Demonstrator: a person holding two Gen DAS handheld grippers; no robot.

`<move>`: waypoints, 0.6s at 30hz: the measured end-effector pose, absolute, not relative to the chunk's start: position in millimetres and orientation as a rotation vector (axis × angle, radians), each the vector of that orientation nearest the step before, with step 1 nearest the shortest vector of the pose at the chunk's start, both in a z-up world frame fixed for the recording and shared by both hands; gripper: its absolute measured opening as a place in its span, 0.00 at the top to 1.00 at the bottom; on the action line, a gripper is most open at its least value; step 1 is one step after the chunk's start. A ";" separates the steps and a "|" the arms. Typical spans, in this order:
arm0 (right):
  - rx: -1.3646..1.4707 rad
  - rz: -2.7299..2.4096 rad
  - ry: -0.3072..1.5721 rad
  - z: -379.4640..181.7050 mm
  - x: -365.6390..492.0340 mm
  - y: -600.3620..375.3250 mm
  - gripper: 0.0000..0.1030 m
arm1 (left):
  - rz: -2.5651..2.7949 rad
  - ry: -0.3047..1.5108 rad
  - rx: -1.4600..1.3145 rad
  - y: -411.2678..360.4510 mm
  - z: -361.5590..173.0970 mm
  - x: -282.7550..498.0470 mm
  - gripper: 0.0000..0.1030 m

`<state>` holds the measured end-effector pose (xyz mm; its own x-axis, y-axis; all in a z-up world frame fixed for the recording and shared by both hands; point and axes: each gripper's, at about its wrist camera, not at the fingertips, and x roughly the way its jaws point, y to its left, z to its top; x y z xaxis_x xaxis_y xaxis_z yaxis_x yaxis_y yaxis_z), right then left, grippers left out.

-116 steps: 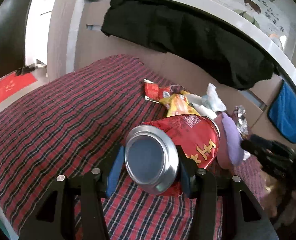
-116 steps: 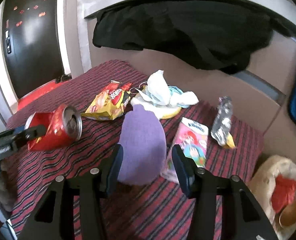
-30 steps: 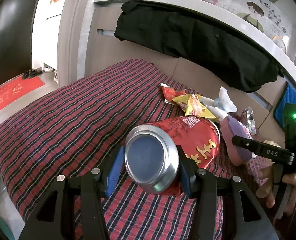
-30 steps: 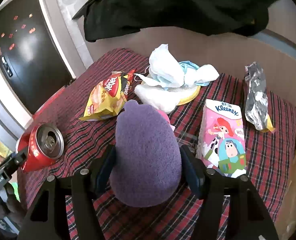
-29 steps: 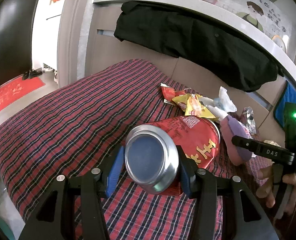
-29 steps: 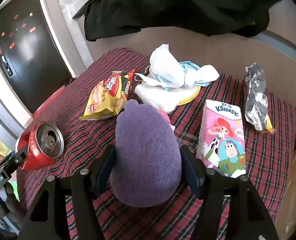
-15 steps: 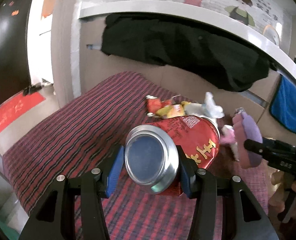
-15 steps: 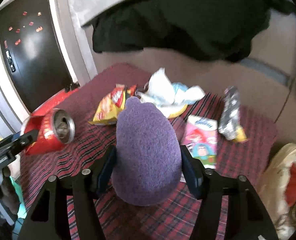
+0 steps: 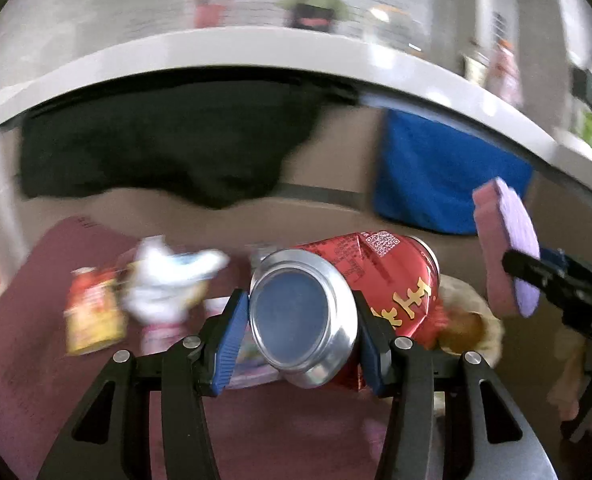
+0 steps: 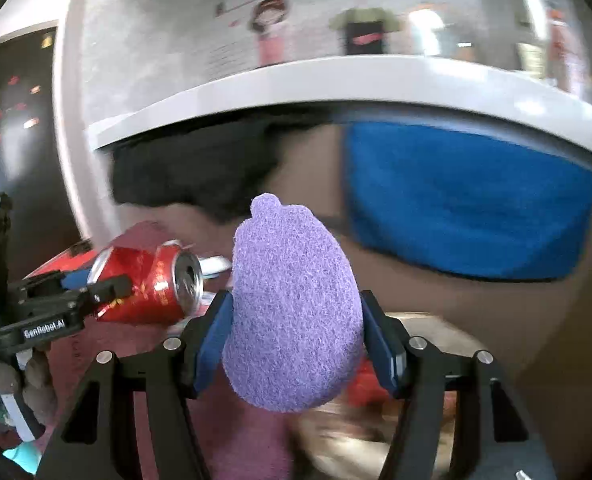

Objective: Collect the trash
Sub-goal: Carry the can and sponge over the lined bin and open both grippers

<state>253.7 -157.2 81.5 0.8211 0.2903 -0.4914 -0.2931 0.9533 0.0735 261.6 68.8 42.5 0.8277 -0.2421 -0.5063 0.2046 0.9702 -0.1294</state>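
Observation:
My left gripper [image 9: 302, 318] is shut on a dented red drink can [image 9: 336, 300], its silver base towards the camera; the same can [image 10: 151, 286] shows at the left of the right wrist view. My right gripper [image 10: 293, 336] is shut on a purple egg-shaped sponge [image 10: 291, 320], which also appears as a pink-and-purple sponge [image 9: 508, 248] at the right of the left wrist view. Both are held in the air above the plaid bed [image 9: 23, 360]. Snack bags [image 9: 91, 312] and crumpled white tissue [image 9: 167, 280] lie blurred on the bed.
A tan trash bag [image 9: 476, 320] with red scraps inside sits beyond the bed's right end, and shows under the sponge as a blurred bag [image 10: 436, 344]. A black garment [image 9: 155, 148] and a blue towel [image 10: 468, 200] hang from the white rail [image 9: 255, 46].
Both grippers have lifted and swung right with the can and the sponge still held. The trash on the bed slid left in view and the blue towel and trash bag came in.

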 end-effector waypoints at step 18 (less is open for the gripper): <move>0.157 0.170 0.634 22.8 284.5 -267.1 0.42 | -0.410 0.686 0.052 -69.6 -7.0 323.4 0.50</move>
<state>284.5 -267.1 22.8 0.7926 0.2050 -0.5742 -0.1093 0.9743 0.1969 323.4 -69.6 -6.9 0.6973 -0.3510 -0.6249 0.3849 0.9189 -0.0865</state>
